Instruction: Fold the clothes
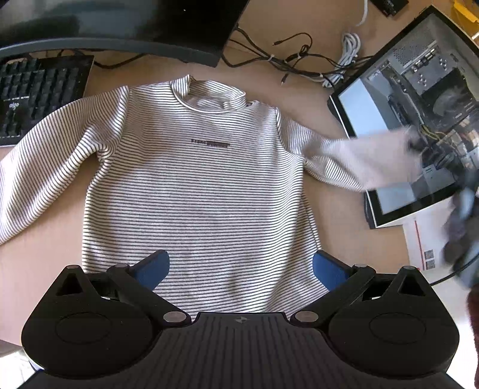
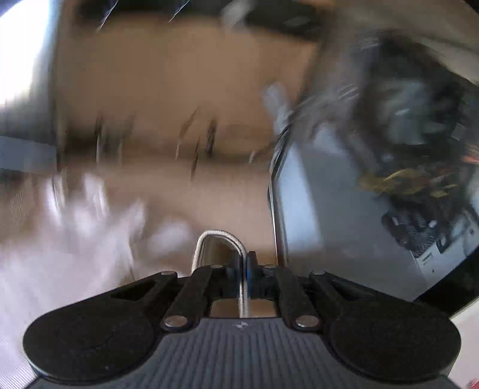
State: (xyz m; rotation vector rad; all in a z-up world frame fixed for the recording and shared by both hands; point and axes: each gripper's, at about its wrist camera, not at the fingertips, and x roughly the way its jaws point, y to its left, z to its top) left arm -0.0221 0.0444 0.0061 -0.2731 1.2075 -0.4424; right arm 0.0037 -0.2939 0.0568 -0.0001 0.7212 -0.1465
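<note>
A white sweater with thin black stripes (image 1: 197, 179) lies flat, front up, on the tan desk, collar at the far side. My left gripper (image 1: 241, 267) is open, its blue pads spread over the sweater's hem, holding nothing. The sweater's right sleeve (image 1: 368, 158) is lifted and blurred over the computer case. My right gripper (image 2: 246, 269) is shut on the sleeve cuff (image 2: 220, 239), which loops up out of the jaws. The right wrist view is heavily motion-blurred. The left sleeve (image 1: 39, 167) lies spread out toward the left.
A black keyboard (image 1: 39, 92) lies at the far left, a monitor base (image 1: 119, 27) behind the collar. Tangled cables (image 1: 299, 59) run along the back. An open computer case (image 1: 419, 104) with a glass panel sits at the right, also in the right wrist view (image 2: 374, 209).
</note>
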